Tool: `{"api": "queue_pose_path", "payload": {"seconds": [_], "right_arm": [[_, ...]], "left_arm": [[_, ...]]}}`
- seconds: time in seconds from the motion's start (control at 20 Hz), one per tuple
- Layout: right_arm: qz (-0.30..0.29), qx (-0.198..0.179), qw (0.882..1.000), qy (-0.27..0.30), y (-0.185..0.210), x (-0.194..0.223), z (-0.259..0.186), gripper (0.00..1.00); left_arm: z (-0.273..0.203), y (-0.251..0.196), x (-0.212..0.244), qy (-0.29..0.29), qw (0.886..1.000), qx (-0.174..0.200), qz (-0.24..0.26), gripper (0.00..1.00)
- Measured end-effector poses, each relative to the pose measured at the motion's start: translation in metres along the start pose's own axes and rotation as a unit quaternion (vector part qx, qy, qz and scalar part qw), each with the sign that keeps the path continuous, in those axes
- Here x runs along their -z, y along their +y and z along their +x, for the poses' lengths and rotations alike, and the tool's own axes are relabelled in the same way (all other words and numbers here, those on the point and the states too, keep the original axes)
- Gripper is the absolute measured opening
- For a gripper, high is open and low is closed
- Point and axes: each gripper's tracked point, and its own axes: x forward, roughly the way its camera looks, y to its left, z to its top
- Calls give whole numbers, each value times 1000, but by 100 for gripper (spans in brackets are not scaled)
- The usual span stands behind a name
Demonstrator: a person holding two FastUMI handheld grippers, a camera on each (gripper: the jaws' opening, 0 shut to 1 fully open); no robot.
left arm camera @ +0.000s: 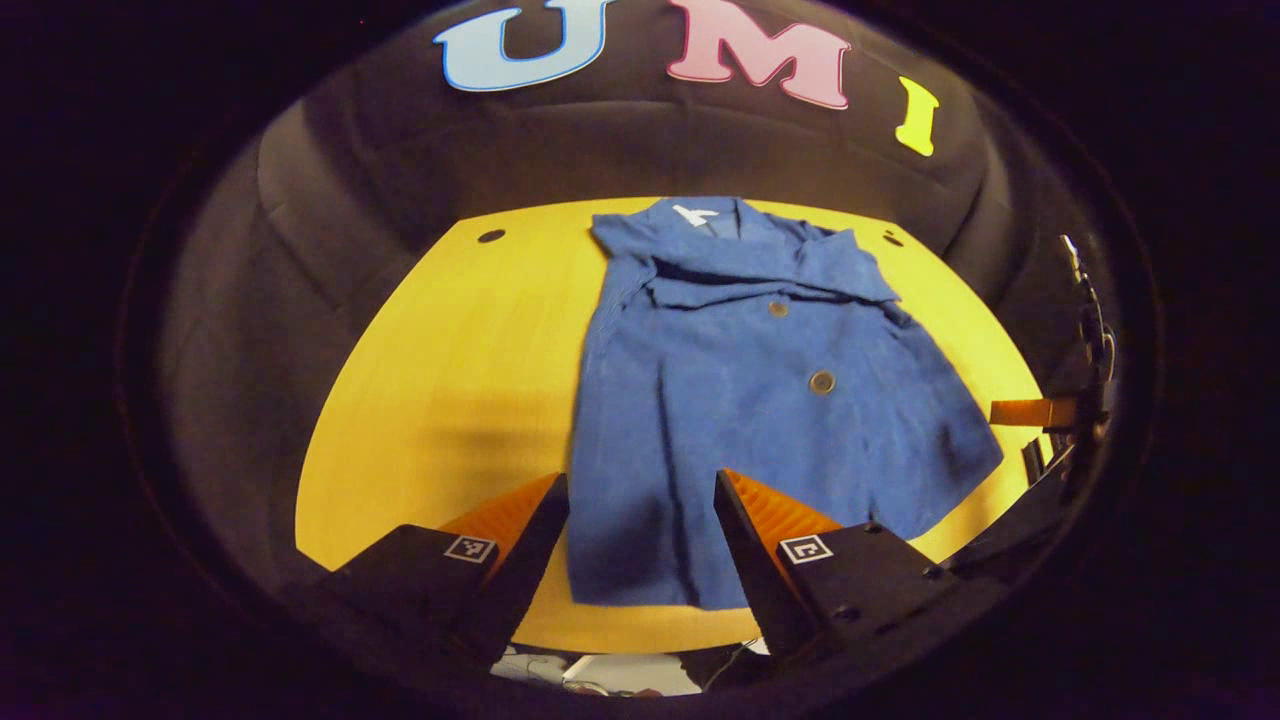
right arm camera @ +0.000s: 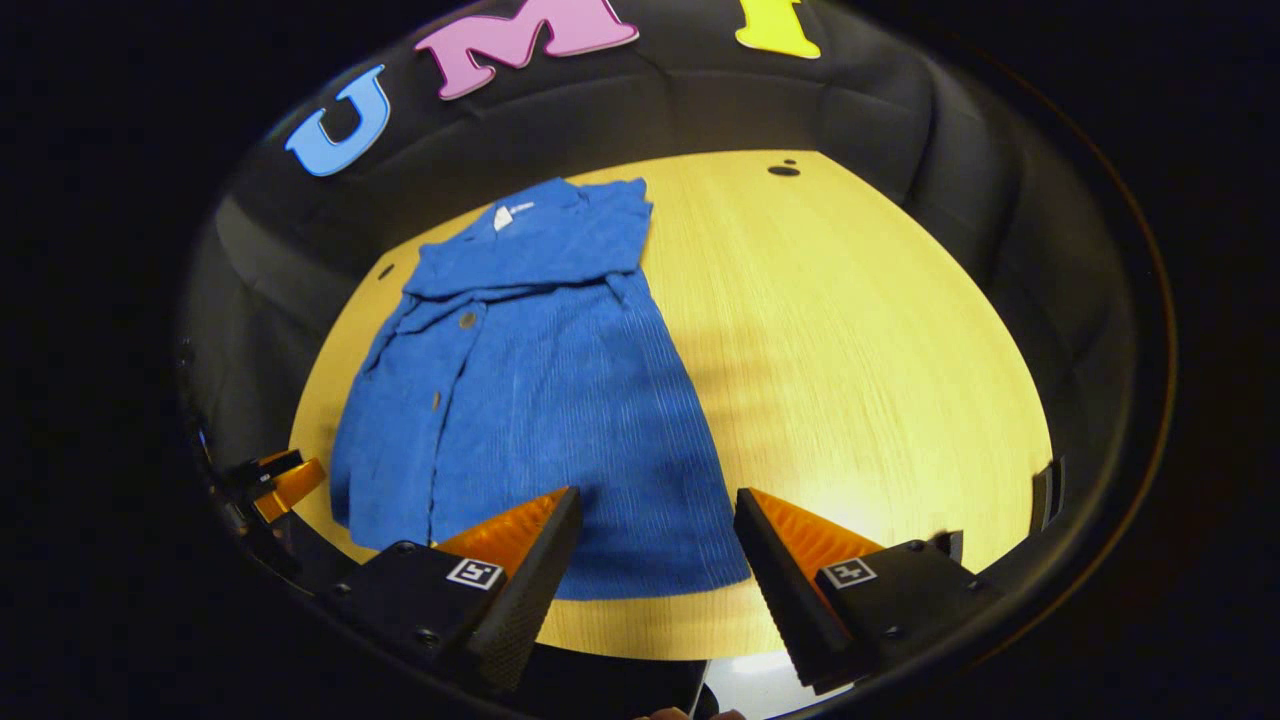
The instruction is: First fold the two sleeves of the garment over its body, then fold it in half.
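The round yellow wooden table carries the blue garment, which lies flat with its collar toward the far edge and its hem near the front edge. Both sleeves are already folded across the chest — they overlap in a band just below the collar, above the buttons. In the right gripper view the garment sits on the left part of the table.

The left claw is released, fingers spread wide above the hem's left corner, gripping nothing. The right claw is likewise spread apart and empty — it hovers over the hem's right corner.
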Motion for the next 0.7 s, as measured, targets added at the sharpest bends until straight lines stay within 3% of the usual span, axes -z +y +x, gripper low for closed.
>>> {"api": "queue_pose_path", "payload": {"seconds": [0.3, 0.7], "right_arm": [[4, 20, 999, 41, 0, 30, 14, 99], [-37, 62, 996, 60, -8, 36, 20, 96]], "left_arm": [[19, -11, 38, 65, 997, 26, -40, 86], [22, -17, 38, 74, 996, 43, -11, 82]]}}
